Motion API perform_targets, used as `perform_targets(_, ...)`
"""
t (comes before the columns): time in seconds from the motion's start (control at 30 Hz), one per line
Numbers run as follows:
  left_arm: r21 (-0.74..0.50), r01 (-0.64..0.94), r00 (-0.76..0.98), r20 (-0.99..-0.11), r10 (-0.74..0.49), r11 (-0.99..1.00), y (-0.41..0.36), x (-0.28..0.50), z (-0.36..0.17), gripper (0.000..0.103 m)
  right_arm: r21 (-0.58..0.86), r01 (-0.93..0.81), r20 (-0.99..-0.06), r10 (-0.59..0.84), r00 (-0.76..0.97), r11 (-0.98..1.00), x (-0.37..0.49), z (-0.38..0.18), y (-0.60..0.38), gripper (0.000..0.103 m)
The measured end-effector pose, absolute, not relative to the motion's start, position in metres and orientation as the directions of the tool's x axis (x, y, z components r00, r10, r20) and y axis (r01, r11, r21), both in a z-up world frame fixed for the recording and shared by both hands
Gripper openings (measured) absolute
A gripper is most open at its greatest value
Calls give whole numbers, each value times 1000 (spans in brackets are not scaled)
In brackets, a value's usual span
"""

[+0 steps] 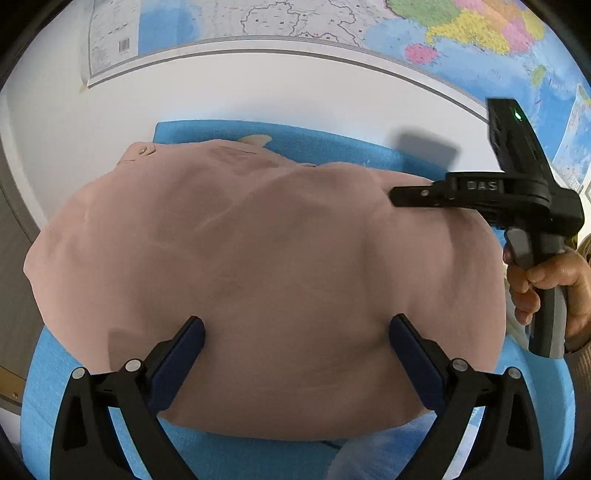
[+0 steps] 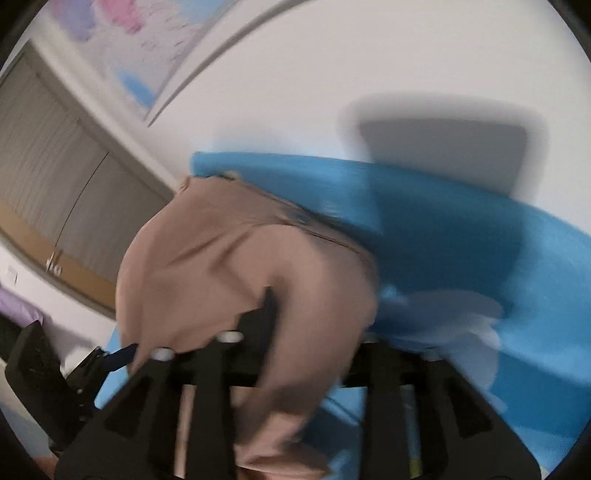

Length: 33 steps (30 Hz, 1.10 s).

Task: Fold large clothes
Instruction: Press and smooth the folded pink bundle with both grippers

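A dusty-pink, soft-cloth garment (image 1: 266, 280) lies spread on a bright blue padded worktop (image 1: 51, 373) that stands against a white wall (image 1: 258, 88). In the left wrist view the garment covers most of the worktop. Its long axis runs from side to side across that view, and the end with a small button tab (image 1: 142, 150) lies at the far left corner, towards the wall. A cream label or lining (image 1: 255, 140) peeks out at the garment's far edge, close to the wall. Broad soft creases cross the cloth; its near edge stops short of the worktop's front rim.

The left gripper (image 1: 295, 363), black with dark blue pads, hangs over the near part of the garment with its fingers (image 1: 181, 363) wide apart; no cloth is pinched between them, though whether the tips touch the cloth cannot be told.

The right gripper (image 1: 397, 195), black with a grey handle, is held by a hand (image 1: 546, 280) at the right side of the garment, its tip over the far right part of the cloth. From its own blurred wrist view (image 2: 317, 325), a ridge of pink cloth rises between its fingers (image 2: 267, 314); they stand partly apart, and whether they press the cloth cannot be told.

Coloured paper wall maps (image 1: 480, 33) hang on the wall above the worktop.
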State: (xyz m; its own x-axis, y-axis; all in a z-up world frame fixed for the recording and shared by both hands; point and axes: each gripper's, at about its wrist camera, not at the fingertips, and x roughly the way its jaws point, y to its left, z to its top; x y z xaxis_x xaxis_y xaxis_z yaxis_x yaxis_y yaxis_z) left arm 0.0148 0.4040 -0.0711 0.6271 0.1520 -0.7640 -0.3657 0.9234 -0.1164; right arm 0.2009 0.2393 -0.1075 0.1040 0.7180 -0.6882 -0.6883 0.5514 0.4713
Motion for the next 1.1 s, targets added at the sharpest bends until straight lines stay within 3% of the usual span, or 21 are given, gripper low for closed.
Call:
perform_targets(0.2,-155,-351,656,-744,124,923,409,0,-63,96,373,-774,-600,769,219,511,154,-61,201,47)
perform_targets(0.3,-158,-363,657,-743,132,918,408,-8,-62,96,308,-849,-571,797,197,430,114,-54,192,47)
perform_targets(0.5,-142,-366,649,-747,143,920,406,-8,-65,96,191,-910,-661,734,157,368,71,-85,203,43)
perform_targets(0.63,-134,-375,652,-741,158,917,407,-7,-65,96,205,-888,-675,716,176,412,78,-101,202,37)
perform_targets(1.1,-148,-421,681,-704,204,895,403,-24,-54,96,161,-874,-611,742,276,458,28,-91,182,57)
